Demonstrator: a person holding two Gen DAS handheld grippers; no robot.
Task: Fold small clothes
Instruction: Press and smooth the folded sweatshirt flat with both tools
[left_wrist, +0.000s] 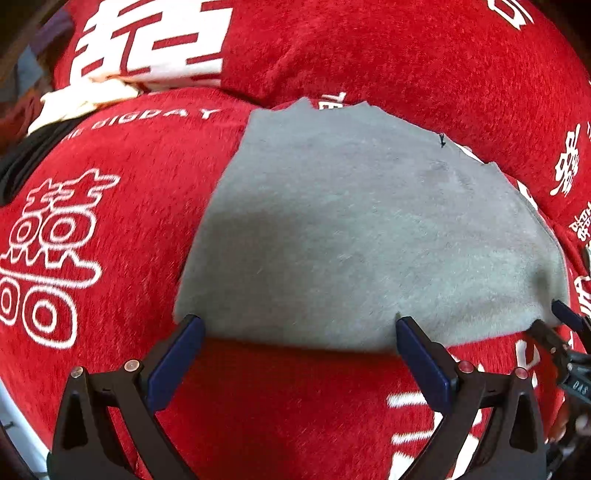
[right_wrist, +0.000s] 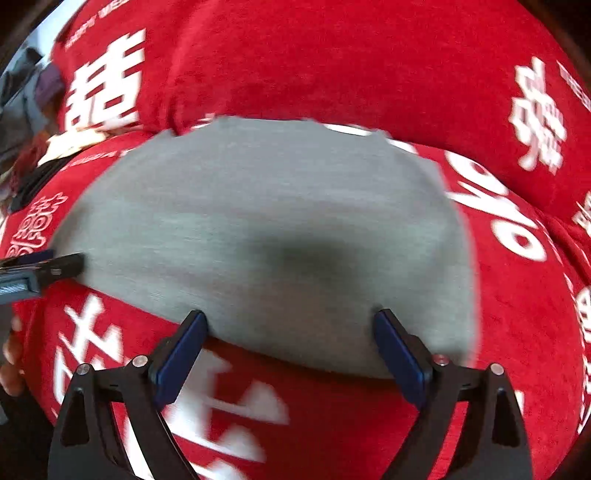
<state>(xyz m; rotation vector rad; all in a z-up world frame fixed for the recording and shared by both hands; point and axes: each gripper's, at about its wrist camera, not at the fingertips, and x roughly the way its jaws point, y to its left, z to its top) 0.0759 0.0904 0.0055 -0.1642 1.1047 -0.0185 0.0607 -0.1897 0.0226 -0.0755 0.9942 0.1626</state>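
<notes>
A small grey garment (left_wrist: 369, 229) lies spread flat on a red blanket (left_wrist: 110, 221) printed with white characters. My left gripper (left_wrist: 298, 325) stands open at the garment's near edge, its blue-padded fingertips just touching the hem near the left corner, with nothing pinched. The right gripper's fingers (left_wrist: 567, 314) show at that same edge, by the right corner. In the right wrist view, which is motion-blurred, the garment (right_wrist: 258, 192) fills the middle. My right gripper (right_wrist: 290, 317) is open over its near hem. The left gripper's fingers (right_wrist: 66, 264) reach in from the left.
A raised fold of the red blanket (right_wrist: 332, 66) runs behind the garment. White cloth (left_wrist: 81, 99) and dark cloth (left_wrist: 33, 155) are heaped at the far left. A hand (right_wrist: 11, 354) shows at the left edge of the right wrist view.
</notes>
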